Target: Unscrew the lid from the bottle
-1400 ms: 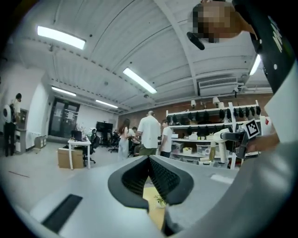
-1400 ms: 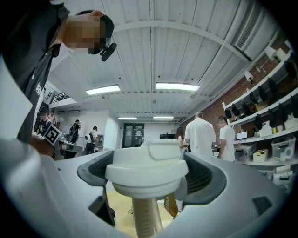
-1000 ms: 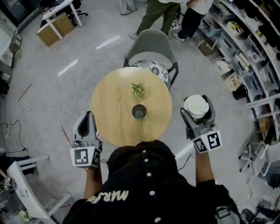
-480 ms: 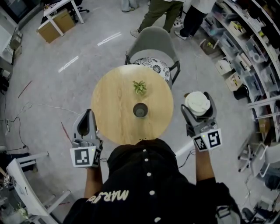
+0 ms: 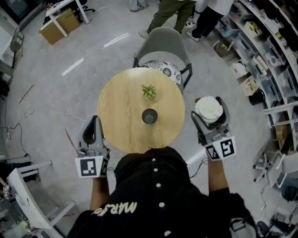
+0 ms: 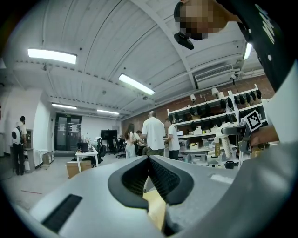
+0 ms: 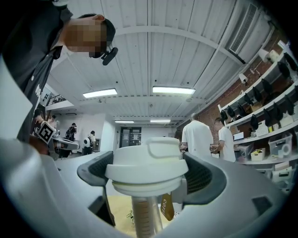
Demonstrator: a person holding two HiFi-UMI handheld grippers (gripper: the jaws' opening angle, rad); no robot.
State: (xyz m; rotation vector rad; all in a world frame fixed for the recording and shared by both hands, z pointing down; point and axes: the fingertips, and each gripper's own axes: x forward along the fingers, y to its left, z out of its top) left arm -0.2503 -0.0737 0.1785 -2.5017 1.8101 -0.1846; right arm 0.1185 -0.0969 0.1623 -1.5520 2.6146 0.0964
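My right gripper (image 5: 209,108) is shut on a white screw lid (image 5: 208,109), held in the air off the right side of the round wooden table (image 5: 116,116). In the right gripper view the lid (image 7: 146,165) fills the space between the jaws of the right gripper (image 7: 149,173), with a tube and a brown tag (image 7: 167,206) hanging under it. The dark bottle (image 5: 149,116) stands open-topped on the table's middle, apart from both grippers. My left gripper (image 5: 95,122) is shut and empty at the table's left edge; the left gripper (image 6: 149,163) shows its pads pressed together.
A small green plant (image 5: 148,92) stands on the table behind the bottle. A grey chair (image 5: 163,46) with a patterned cushion is beyond the table. Shelves (image 5: 260,51) line the right wall, and people (image 5: 172,11) stand at the back.
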